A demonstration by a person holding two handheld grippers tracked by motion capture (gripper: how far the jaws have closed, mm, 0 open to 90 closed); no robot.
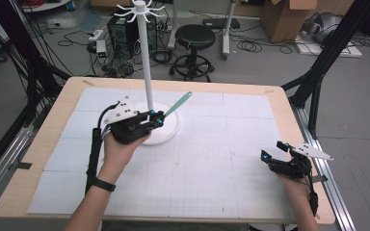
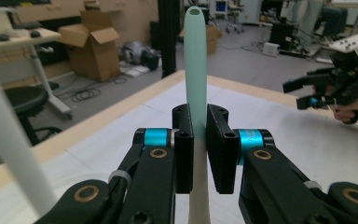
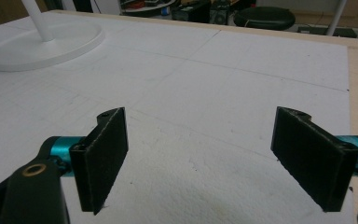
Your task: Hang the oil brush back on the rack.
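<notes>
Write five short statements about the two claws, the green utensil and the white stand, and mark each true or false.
1. The left claw is shut on the green utensil. True.
2. The right claw holds a cup. False: its jaws are wide open with nothing between them.
3. The white stand rises from a round base on the table. True.
4. The utensil hangs from the stand's top hooks. False: it is in the left claw, well below the hooks.
5. The right claw touches the stand's base. False: it is far off, near the table's right edge.
</notes>
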